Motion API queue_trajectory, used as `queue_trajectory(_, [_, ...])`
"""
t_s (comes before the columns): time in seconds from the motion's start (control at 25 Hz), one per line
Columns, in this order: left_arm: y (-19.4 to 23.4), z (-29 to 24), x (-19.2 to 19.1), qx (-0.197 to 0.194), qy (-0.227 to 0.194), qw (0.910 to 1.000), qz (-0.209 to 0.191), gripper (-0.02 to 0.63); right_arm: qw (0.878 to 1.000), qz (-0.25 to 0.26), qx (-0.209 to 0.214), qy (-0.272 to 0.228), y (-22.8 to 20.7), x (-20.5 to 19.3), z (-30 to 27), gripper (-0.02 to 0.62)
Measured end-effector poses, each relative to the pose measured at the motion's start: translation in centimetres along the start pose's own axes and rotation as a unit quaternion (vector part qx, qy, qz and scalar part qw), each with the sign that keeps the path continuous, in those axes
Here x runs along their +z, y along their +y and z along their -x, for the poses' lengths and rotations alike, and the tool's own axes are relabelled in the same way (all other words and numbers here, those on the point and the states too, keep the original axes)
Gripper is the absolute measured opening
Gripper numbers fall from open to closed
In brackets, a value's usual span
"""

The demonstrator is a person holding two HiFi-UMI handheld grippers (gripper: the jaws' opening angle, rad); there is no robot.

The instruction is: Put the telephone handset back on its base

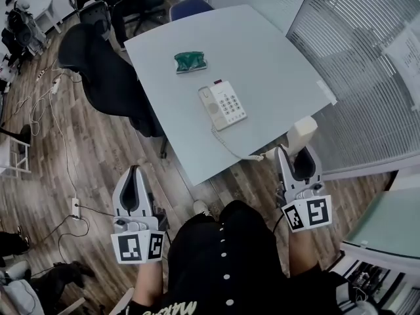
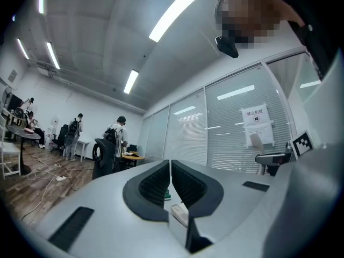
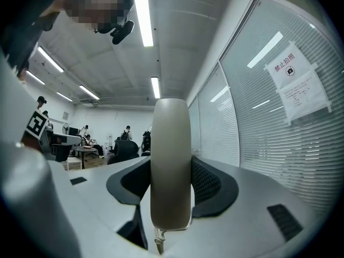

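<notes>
The cream telephone base [image 1: 223, 107] with its keypad lies on the grey table [image 1: 275, 58], near the front edge. A coiled cord [image 1: 231, 148] runs from it off the table's edge to the handset [image 1: 302, 134]. My right gripper [image 1: 298, 153] is shut on that handset, below and to the right of the table's front corner. In the right gripper view the handset [image 3: 171, 138] stands upright between the jaws of the right gripper [image 3: 171, 171]. My left gripper [image 1: 135, 173] hangs over the floor left of the table, its jaws together on nothing [image 2: 171, 168].
A green object [image 1: 190, 62] lies on the table behind the base. A black office chair [image 1: 108, 77] stands at the table's left, a blue chair [image 1: 190, 6] behind it. A glass wall with blinds [image 1: 367, 64] runs on the right. Cables and a power strip [image 1: 75, 207] lie on the floor.
</notes>
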State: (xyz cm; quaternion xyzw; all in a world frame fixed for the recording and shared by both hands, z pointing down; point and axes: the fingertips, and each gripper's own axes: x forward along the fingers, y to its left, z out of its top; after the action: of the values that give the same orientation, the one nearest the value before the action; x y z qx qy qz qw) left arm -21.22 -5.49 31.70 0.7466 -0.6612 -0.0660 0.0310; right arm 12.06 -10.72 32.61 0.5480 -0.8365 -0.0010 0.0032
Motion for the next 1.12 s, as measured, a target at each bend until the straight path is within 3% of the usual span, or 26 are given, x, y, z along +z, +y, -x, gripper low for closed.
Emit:
queue_trajectory(0.36, [0.6,-2.1,-1.4,0.002,0.012,0.9999,0.005,0.025,1.000,-0.004,0.008,0.016,-0.3,-1.5,-2.5,0.232])
queue_trajectory(0.88, [1.0,-8.0,1.9,0.034,-0.044,0.9984,-0.008,0.025,0.998,0.009,0.049,-0.035,-3.0,1.8,-10.5,0.232])
queue_trajectory(1.12, [1.5,-9.8,1.1,0.046,-0.039,0.9982,-0.007,0.025,0.998,0.009,0.059,-0.032,-4.1,1.4,-13.0,0.232])
